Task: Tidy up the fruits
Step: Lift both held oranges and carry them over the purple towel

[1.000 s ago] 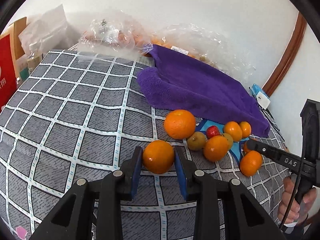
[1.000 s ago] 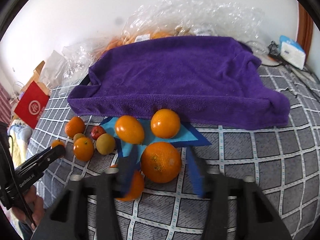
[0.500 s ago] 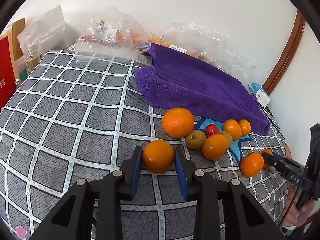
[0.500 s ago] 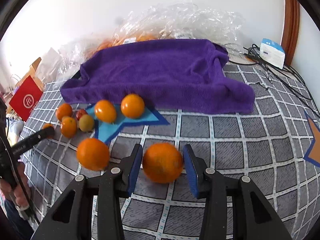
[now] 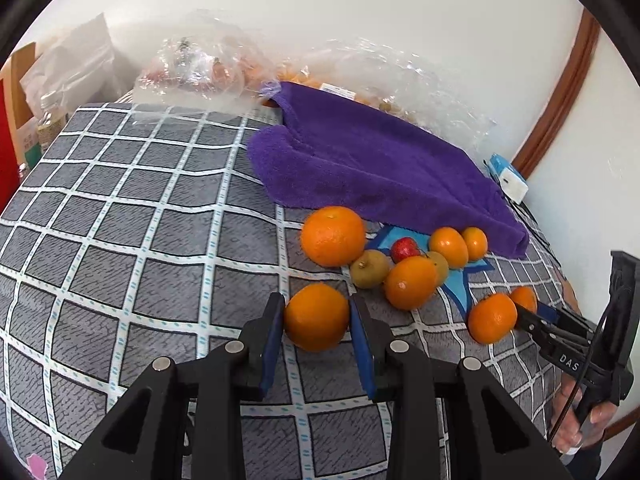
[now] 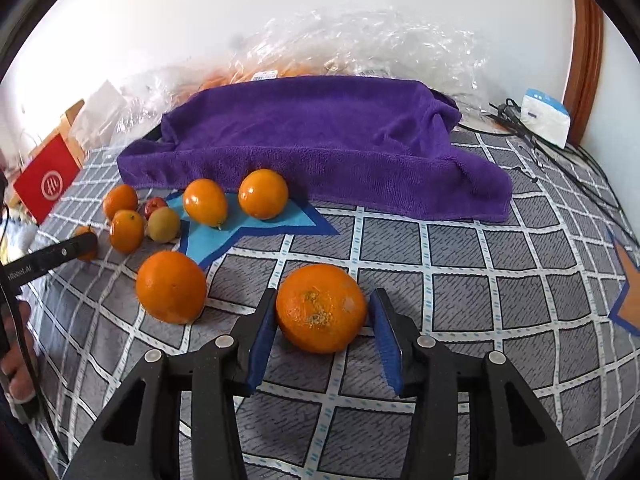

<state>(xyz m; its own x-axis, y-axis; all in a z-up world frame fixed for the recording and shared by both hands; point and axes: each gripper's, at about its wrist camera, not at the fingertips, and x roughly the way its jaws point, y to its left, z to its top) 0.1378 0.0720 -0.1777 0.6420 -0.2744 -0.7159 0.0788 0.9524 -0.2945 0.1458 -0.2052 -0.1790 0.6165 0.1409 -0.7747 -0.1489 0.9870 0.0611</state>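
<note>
My left gripper (image 5: 317, 318) is shut on a small orange (image 5: 316, 317), held low over the grey checked cloth (image 5: 140, 240). My right gripper (image 6: 322, 320) stands with a large orange (image 6: 321, 307) between its blue pads; the left pad touches it, and a small gap shows at the right pad. A second orange (image 6: 171, 286) lies left of it. Behind lie more fruit: a big orange (image 5: 333, 235), a brownish-green fruit (image 5: 369, 269), a red fruit (image 5: 405, 249) and several small oranges on a blue star patch (image 6: 256, 228). The right gripper also shows in the left wrist view (image 5: 532, 312).
A purple towel (image 6: 320, 140) lies behind the fruit, with clear plastic bags (image 6: 352, 48) against the wall. A red box (image 6: 46, 182) stands at the left edge. A white box (image 6: 546, 116) and black cables (image 6: 560, 152) sit at the right.
My right gripper carried the large orange back and right, away from the star patch, down onto the cloth, and its right pad has come slightly off it. The left gripper stayed nearly still.
</note>
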